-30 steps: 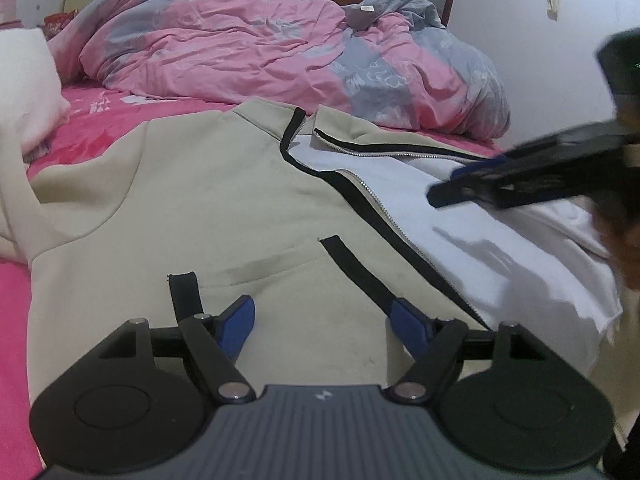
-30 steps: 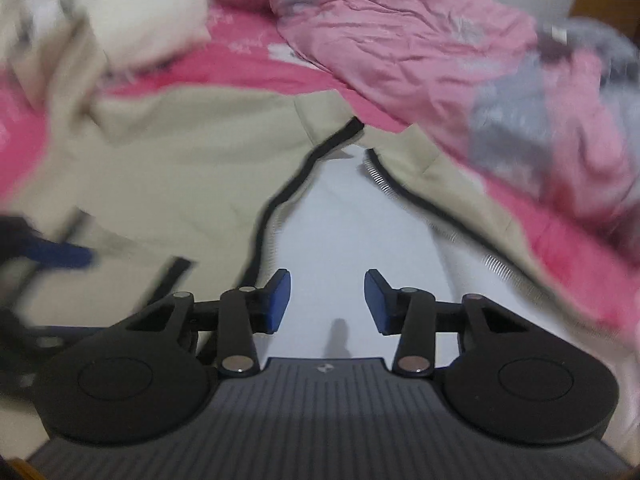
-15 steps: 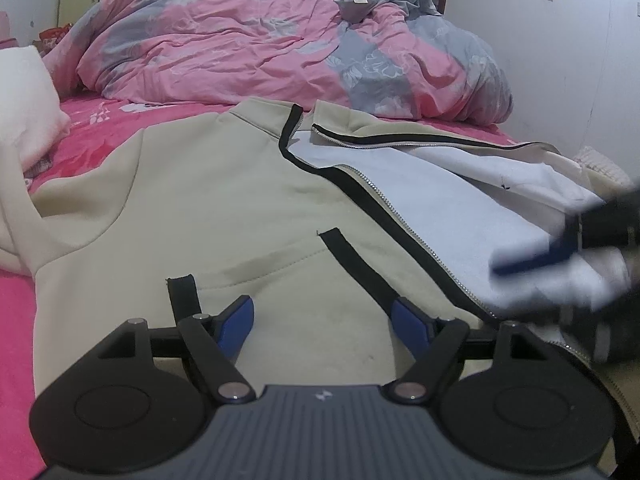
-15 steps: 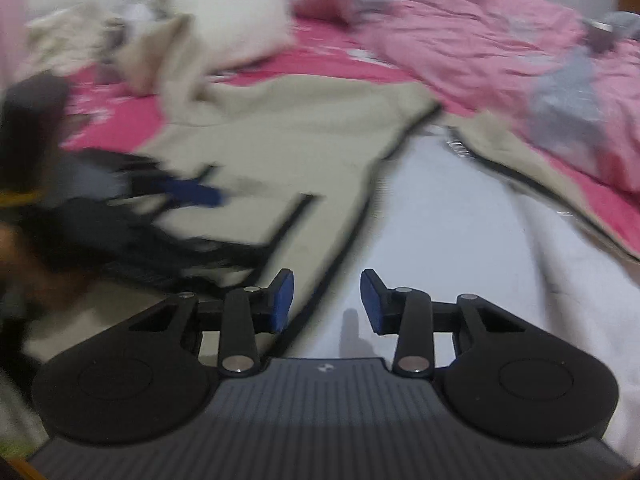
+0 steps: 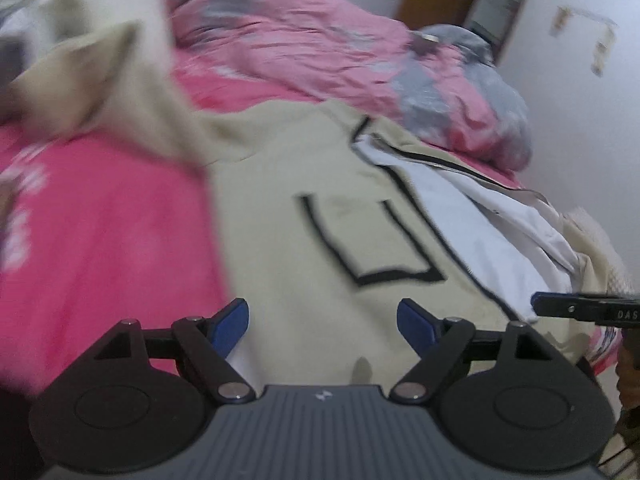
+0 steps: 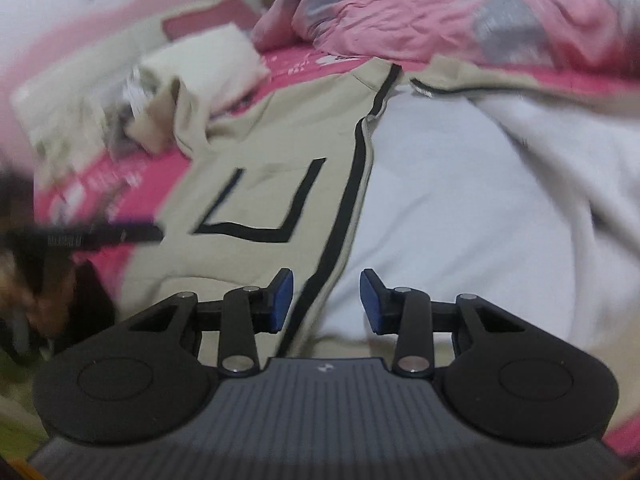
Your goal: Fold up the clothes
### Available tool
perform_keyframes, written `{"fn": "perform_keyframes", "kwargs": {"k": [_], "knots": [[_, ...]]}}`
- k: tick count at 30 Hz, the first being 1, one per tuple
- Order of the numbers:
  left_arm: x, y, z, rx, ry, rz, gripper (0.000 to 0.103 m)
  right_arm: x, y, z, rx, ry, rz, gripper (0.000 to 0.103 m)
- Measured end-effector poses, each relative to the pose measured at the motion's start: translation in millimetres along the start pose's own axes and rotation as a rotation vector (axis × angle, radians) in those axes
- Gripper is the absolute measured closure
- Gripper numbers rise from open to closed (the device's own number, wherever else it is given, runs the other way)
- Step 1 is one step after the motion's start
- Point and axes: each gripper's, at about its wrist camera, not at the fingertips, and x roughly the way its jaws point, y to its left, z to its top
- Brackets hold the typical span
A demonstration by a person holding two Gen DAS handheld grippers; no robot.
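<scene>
Bunched duvet (image 5: 360, 68) behind, bare sheet (image 5: 100, 240) leftward.

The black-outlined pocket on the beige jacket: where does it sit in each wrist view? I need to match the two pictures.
Left wrist: the pocket lies centre frame, above and between the open left gripper fingers.
Right wrist: the pocket lies left of centre, above the open right gripper.
Shared landmark: the black zipper band runs along the pocket's right side in both, with the white lining beyond it.

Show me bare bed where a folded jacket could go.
Open pink sheet lies left of the beige jacket, below the cream heap. Crowded: the crumpled quilt behind and the opened white lining on the right.
</scene>
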Motion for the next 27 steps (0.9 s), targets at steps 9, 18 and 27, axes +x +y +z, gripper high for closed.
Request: {"fn": "perform_keyframes", "kwargs": {"k": [9,18,27], "knots": [[-20.8,29.8,-46.7,-0.236,0.102,-0.084,0.043,8.5,3.0,-26.2,0.101,0.085,0.053,0.084],[11.6,31.8,-65.6,-0.318,0.211,-0.181,0.079,5.2,6.6,-39.9,0.135,0.093,0.062,0.099],[16.0,34.9,-69.8,-0.317,0.236,-0.201,0.066,6.1,2.8,-48.5,0.127,0.105,0.071,0.099]]}}
